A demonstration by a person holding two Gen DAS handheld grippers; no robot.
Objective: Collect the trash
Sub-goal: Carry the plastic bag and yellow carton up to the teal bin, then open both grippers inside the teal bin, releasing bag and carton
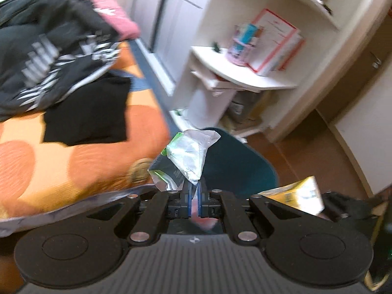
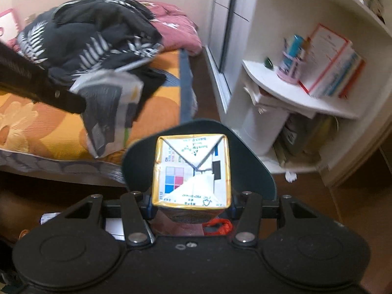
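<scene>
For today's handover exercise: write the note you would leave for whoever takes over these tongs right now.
Left tongs: shut on a crumpled snack wrapper.
Right tongs: clamped on a yellow-edged drink carton, bottom facing the camera.
Both pieces are picked up and held above the dark teal bin, beside the bed.
Left to do: drop both in. A small white scrap lies on the floor by the shelf unit.

Crumpled silver-green wrapper (image 1: 186, 156) and yellow-edged carton (image 2: 192, 171), both held aloft.
</scene>
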